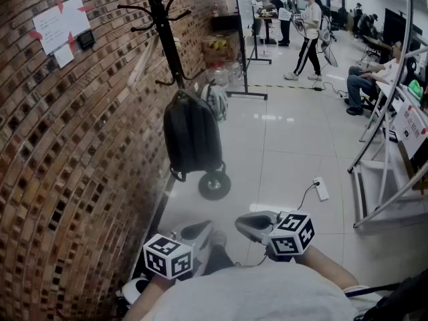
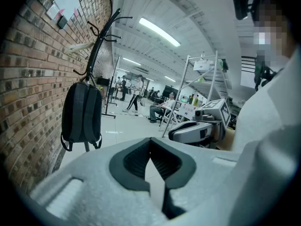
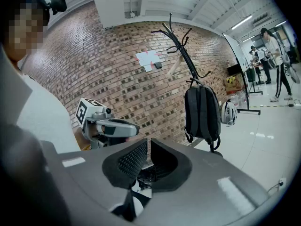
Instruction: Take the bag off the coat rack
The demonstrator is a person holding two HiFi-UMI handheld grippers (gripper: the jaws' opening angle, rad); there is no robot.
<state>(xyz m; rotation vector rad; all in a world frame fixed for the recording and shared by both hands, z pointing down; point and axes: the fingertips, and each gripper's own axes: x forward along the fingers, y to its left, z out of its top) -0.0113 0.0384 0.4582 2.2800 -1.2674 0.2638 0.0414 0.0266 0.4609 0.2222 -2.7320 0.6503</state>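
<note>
Head view: the black bag [image 1: 192, 136], a backpack, hangs on the coat rack [image 1: 166, 35]. Its top loop is caught on one of the lower hooks and its body lies against the black pole. Its bottom edge sits above the rack's round base [image 1: 215, 185]. The rack stands on pale floor tiles just beside the brick wall [image 1: 60, 159], where white papers [image 1: 59, 24] are taped.

We note the left gripper [image 1: 199, 229] and right gripper [image 1: 245, 223] low in the head view. They are close to the person's body, side by side and pointing toward the rack. Both are well apart from the bag, and neither touches it.

Left gripper view: the dark pads meet along their front edge. We record the jaws as closed with nothing between them. The bag is at the left of this view, straps hanging loose at its lower corners.

Right gripper view: the pads stand all but together, with only a thin slit between them. Nothing is held, so we log this one as closed and empty too.

Behind the rack a pale rounded object [image 1: 215, 99] rests by the wall; we cannot tell what it is. A white power strip [image 1: 321, 189] lies on the floor to the right. Further back a person [image 1: 309, 35] is standing, and another person [image 1: 366, 79] is seated.
</note>
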